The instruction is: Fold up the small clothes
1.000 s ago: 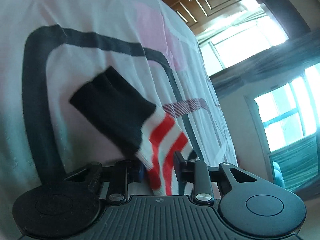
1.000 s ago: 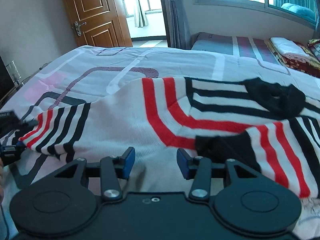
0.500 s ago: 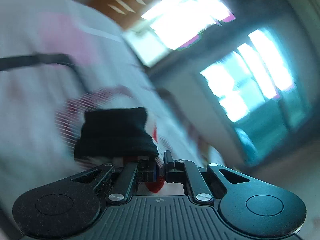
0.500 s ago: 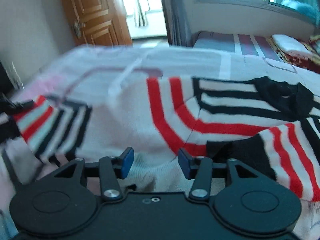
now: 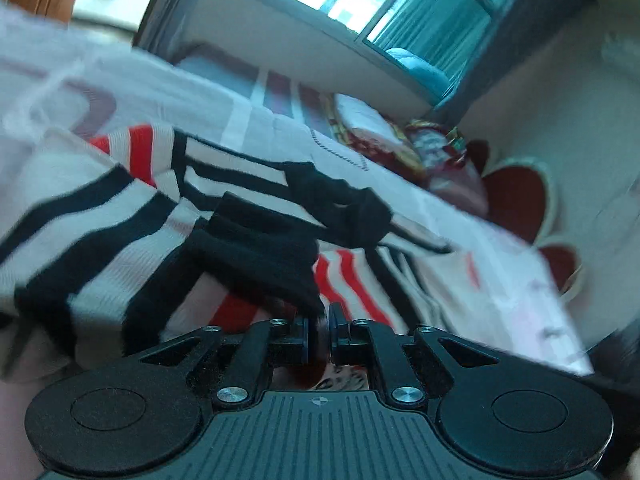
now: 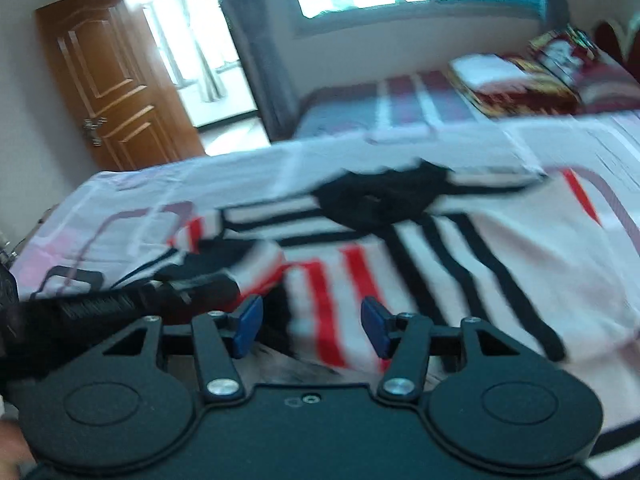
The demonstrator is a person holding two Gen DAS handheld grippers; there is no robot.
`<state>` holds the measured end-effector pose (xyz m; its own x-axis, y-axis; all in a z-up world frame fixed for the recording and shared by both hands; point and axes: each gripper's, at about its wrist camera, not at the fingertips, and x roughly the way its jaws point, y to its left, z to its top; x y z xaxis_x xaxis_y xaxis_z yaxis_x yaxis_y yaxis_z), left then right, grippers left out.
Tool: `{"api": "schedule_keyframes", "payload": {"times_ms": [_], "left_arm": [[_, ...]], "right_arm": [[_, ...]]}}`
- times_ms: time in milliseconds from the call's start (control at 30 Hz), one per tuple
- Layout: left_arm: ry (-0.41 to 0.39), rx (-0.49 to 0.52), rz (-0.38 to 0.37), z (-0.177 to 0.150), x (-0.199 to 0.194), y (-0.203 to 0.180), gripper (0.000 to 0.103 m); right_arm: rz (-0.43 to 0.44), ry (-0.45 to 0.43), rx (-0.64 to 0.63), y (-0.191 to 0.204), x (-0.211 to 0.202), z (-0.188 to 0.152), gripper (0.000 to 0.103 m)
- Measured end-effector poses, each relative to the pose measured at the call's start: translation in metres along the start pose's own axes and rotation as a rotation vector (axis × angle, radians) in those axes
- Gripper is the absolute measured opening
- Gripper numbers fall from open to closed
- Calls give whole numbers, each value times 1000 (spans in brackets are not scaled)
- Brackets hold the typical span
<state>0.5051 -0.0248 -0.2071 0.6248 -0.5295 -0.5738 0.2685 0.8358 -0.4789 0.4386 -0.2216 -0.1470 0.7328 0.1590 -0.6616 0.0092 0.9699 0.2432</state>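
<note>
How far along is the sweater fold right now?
Early. The left gripper is shut on the black cuff of the striped red, black and white knitted sweater, holding that sleeve over the body. The right gripper is open, empty. The body lies spread, unfolded.

Left tool: matte black body with ribbed top plate, two round side discs, silver screws and a small crosshair mark. Right tool: the same black build, blue-padded fingers.

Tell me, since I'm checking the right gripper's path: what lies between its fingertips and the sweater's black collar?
In the right wrist view, only the sweater's own striped front lies between the right gripper and the black collar.
</note>
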Motion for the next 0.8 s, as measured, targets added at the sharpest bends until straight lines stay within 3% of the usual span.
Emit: {"api": "schedule_keyframes", "payload": {"times_ms": [67, 133, 167, 333, 433, 500, 600, 667, 733, 800], "left_arm": [[-44, 90, 25, 0, -8, -19, 8], [-57, 183, 33, 0, -11, -38, 19], [-54, 208, 30, 0, -13, -46, 30], [18, 270, 11, -5, 10, -71, 32], [66, 258, -9, -18, 9, -80, 32], [67, 279, 3, -24, 8, -87, 32], [65, 398, 18, -34, 2, -104, 32], [57, 416, 8, -33, -10, -108, 33], [53, 363, 19, -29, -25, -97, 40], [32, 261, 49, -23, -43, -74, 70]], "right_arm": [[-9, 12, 22, -13, -2, -6, 54], [-1, 14, 42, -22, -4, -9, 54], [6, 11, 52, -25, -4, -9, 54], [6, -27, 110, -47, -16, -2, 57], [-11, -26, 107, -61, -22, 0, 57], [-17, -26, 95, -68, -26, 0, 57], [4, -15, 90, -72, -26, 0, 58], [11, -12, 88, -71, -26, 1, 63], [36, -1, 94, -71, -24, 1, 66], [50, 17, 99, -72, -23, -1, 66]]}}
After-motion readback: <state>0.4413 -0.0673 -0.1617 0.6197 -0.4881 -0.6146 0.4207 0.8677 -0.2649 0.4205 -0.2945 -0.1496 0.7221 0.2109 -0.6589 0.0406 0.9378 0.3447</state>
